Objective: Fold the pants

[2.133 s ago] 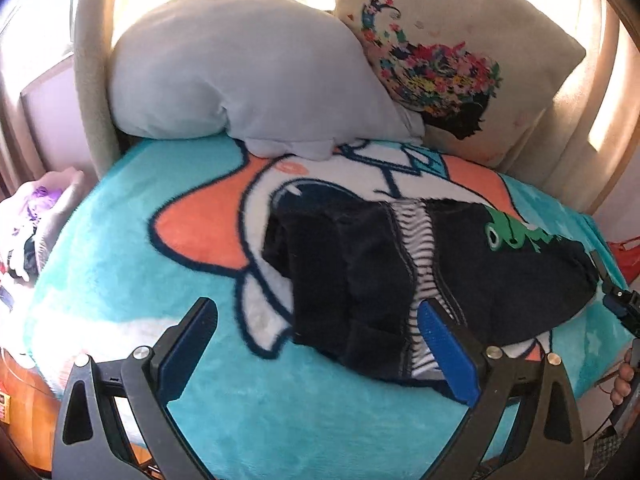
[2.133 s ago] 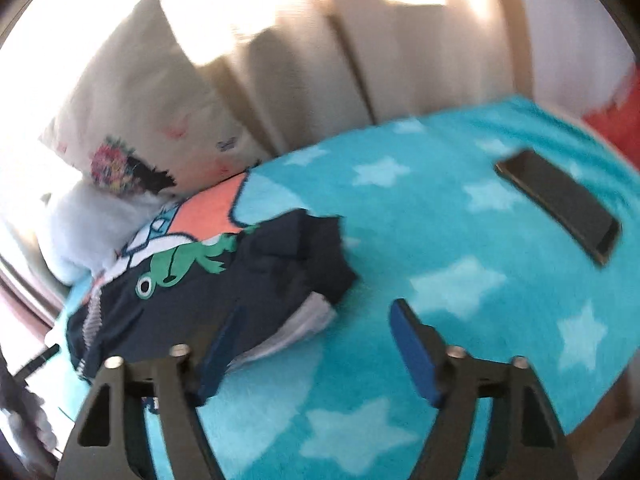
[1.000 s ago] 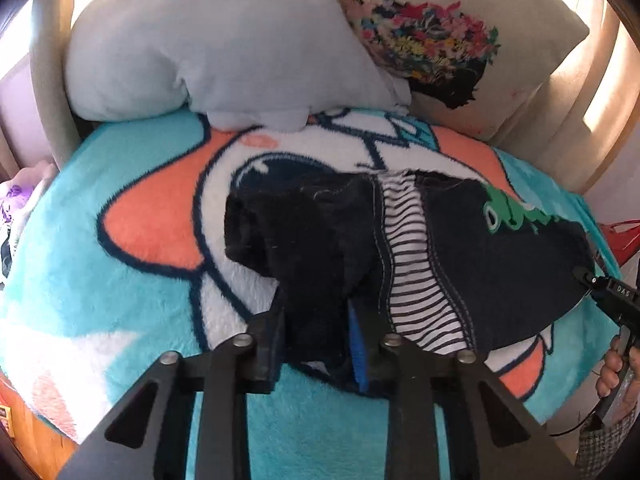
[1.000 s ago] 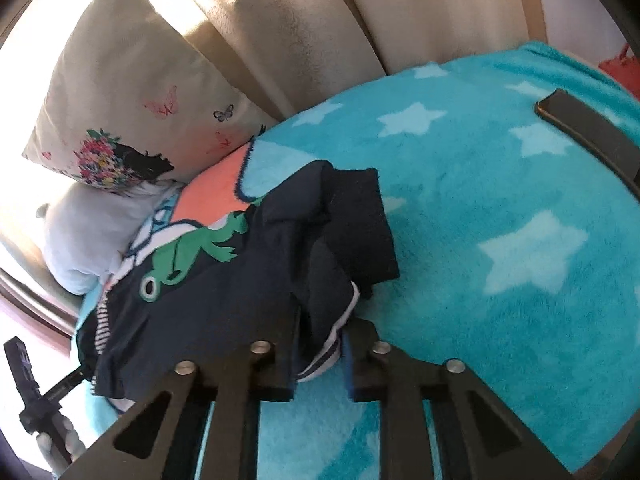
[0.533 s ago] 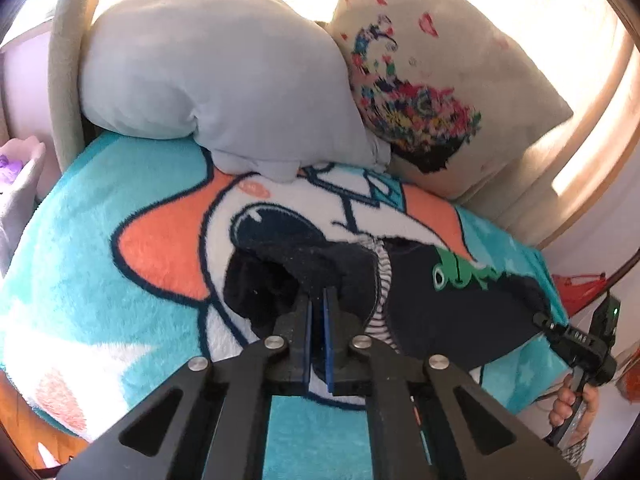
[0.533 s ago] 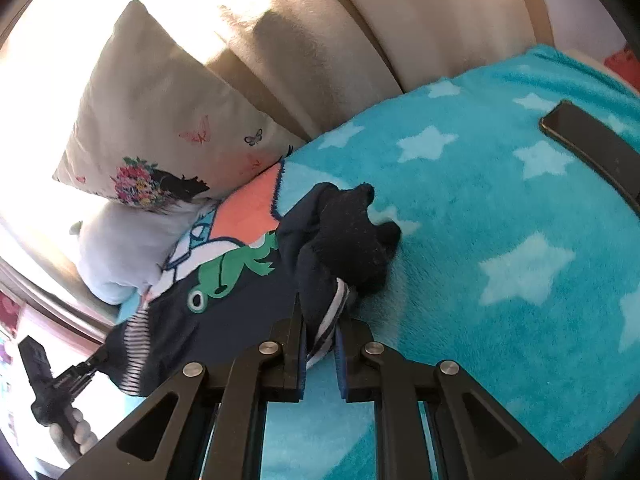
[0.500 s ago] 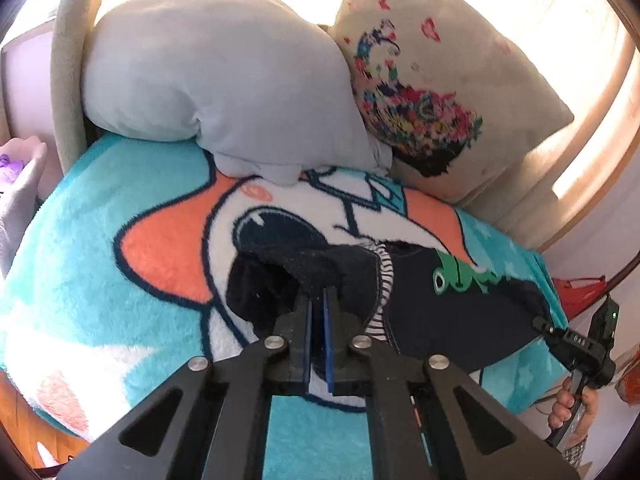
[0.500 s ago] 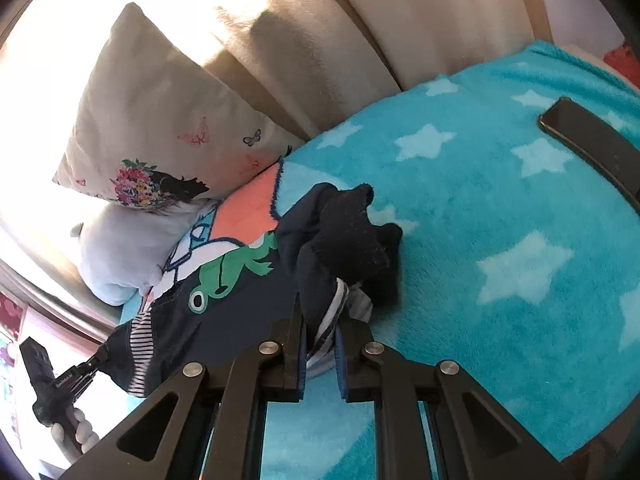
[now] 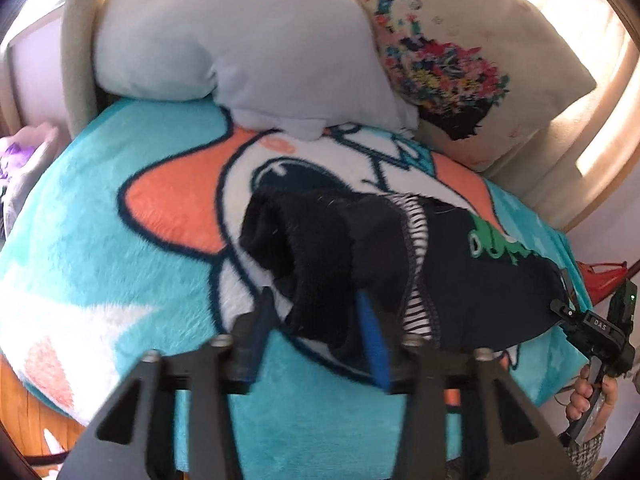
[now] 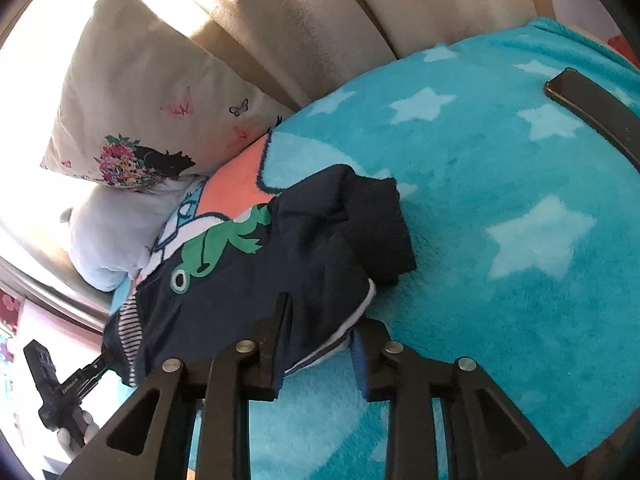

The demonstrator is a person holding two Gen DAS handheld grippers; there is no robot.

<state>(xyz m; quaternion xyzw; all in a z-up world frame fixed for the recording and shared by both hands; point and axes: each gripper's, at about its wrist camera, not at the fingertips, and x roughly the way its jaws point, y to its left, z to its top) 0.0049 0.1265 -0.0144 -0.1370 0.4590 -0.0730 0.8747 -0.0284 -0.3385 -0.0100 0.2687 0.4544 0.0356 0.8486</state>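
Small dark navy pants (image 9: 480,280) with a green frog print and a striped lining lie folded on a turquoise star blanket (image 9: 100,264). My left gripper (image 9: 316,320) is open, its blue pads straddling the bunched dark end of the pants (image 9: 320,248). My right gripper (image 10: 320,328) is open around the other end of the pants (image 10: 304,272), where a white hem shows. Each gripper shows small in the other's view: the right one (image 9: 592,328) and the left one (image 10: 64,388).
A grey pillow (image 9: 240,36) and a cream floral pillow (image 9: 460,56) lean on the beige backrest (image 10: 320,12). A black phone (image 10: 596,108) lies on the blanket at the right. The blanket's edge and wooden floor (image 9: 24,416) show at the lower left.
Both grippers were shut on the pants' ends and lifted them. Now both have opened, and the cloth lies on the blanket between the pads.
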